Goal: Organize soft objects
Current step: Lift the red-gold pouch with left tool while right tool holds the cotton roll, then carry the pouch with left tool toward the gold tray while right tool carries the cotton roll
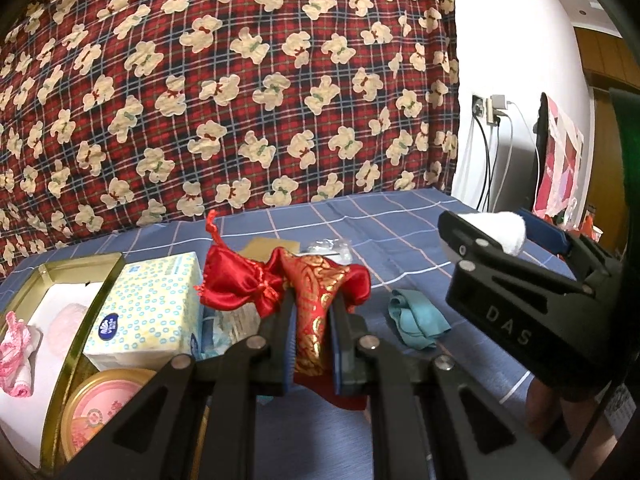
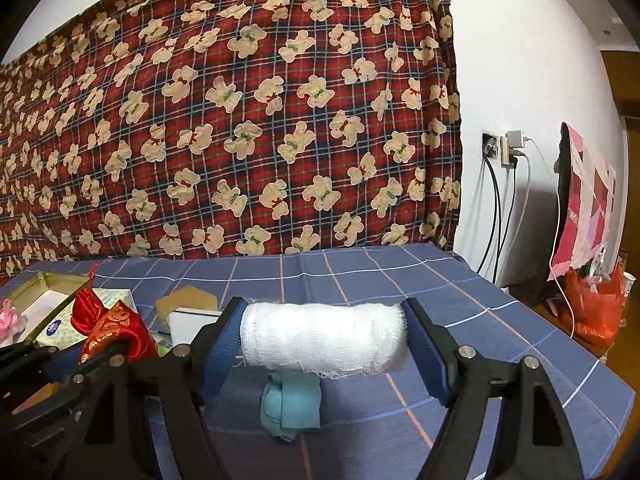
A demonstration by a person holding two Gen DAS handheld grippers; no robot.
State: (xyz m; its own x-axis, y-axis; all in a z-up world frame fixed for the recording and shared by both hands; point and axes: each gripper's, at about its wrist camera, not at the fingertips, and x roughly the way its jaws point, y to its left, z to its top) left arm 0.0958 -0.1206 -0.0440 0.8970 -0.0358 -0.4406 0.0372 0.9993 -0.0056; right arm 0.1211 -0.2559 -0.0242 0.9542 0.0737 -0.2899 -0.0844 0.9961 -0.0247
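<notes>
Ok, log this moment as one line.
left gripper: shut on red satin pouch | right gripper: shut on white gauze roll, held endwise | teal cloth: lying on the blue checked cover | gold tin: open

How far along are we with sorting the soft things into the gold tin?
Done: a pink cloth already lies in the gold tin. In hand: the left gripper is shut on the red pouch, and the right gripper holds the white gauze roll by its ends. Left: both still need placing, and the teal cloth lies on the blue bedsheet, untouched.
</notes>
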